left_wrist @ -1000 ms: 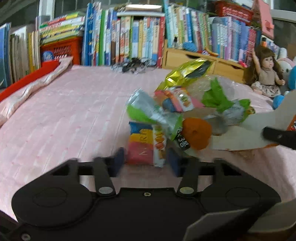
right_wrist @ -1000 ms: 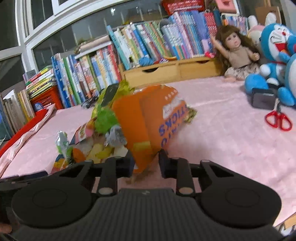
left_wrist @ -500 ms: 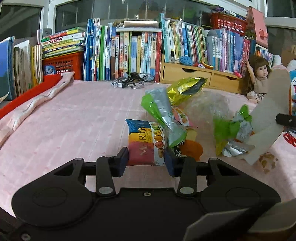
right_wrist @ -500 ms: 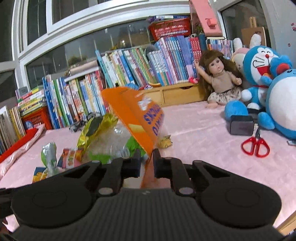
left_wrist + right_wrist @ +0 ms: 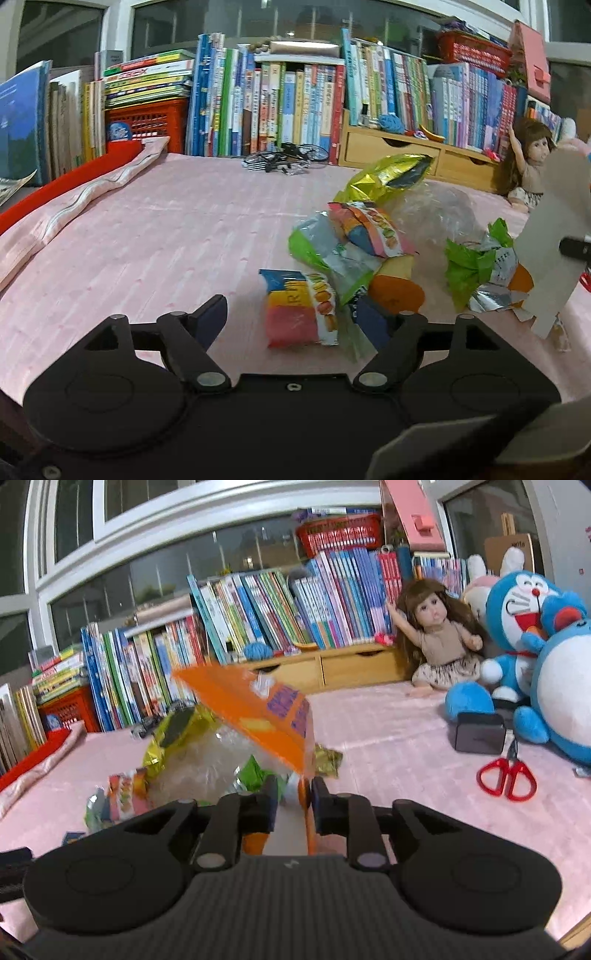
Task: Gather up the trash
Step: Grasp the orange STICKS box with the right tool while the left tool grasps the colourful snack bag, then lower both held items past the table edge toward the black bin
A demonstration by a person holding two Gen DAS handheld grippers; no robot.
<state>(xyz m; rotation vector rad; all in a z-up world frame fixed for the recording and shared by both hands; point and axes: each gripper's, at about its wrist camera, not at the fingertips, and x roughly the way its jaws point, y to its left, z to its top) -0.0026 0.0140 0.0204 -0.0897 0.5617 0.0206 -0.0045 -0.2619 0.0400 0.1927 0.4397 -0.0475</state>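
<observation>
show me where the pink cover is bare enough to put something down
Free: the wide stretch of pink cover between the folded red-edged blanket and the wrapper pile. Crowded: around the pile, and near the scissors and plush toys.

Doll (image 5: 441, 642), red scissors (image 5: 506, 778), shelved books (image 5: 295, 107)

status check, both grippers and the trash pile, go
Left gripper open, jaws just widened, striped snack wrapper loose between them on the pink cover. Right gripper clamped on flattened orange cardboard box, lifted over the wrapper pile. Nothing blocking.
</observation>
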